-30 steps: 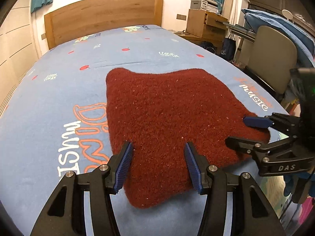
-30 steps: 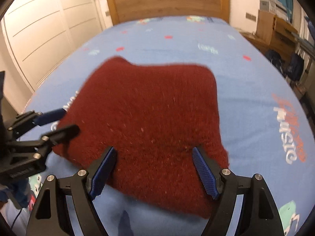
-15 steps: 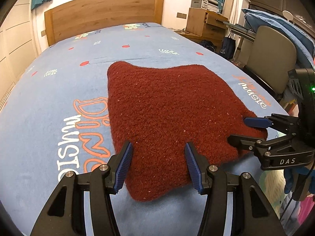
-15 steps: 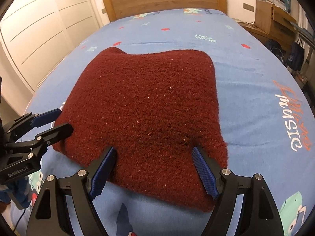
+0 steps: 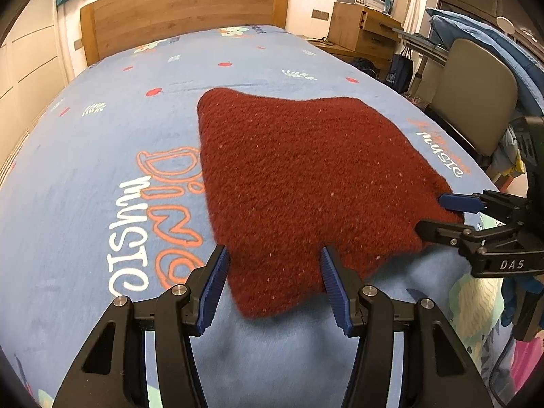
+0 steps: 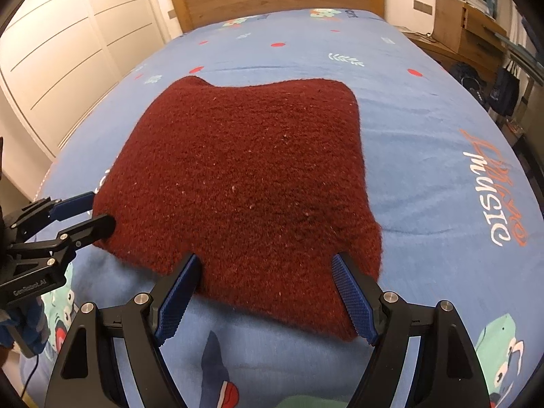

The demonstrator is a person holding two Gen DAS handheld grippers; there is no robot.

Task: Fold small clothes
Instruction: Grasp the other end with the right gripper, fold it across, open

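A dark red fuzzy knit garment (image 5: 306,176) lies flat on the blue printed bedspread (image 5: 102,142); it also shows in the right wrist view (image 6: 244,176). My left gripper (image 5: 273,284) is open and empty, its jaws either side of the garment's near left corner, just above it. My right gripper (image 6: 265,292) is open and empty over the near right edge. Each gripper shows in the other's view: the right gripper (image 5: 442,214) at the garment's right corner, the left gripper (image 6: 91,210) at its left corner.
A wooden headboard (image 5: 183,10) stands at the far end of the bed. A chair (image 5: 476,102), a wooden cabinet (image 5: 367,30) and bags stand to the right of the bed. White wardrobe doors (image 6: 68,44) line the left side.
Both grippers have drawn back toward the near edge of the bed, so less of the garment lies between the jaws. The garment has not moved. Both grippers stay open.
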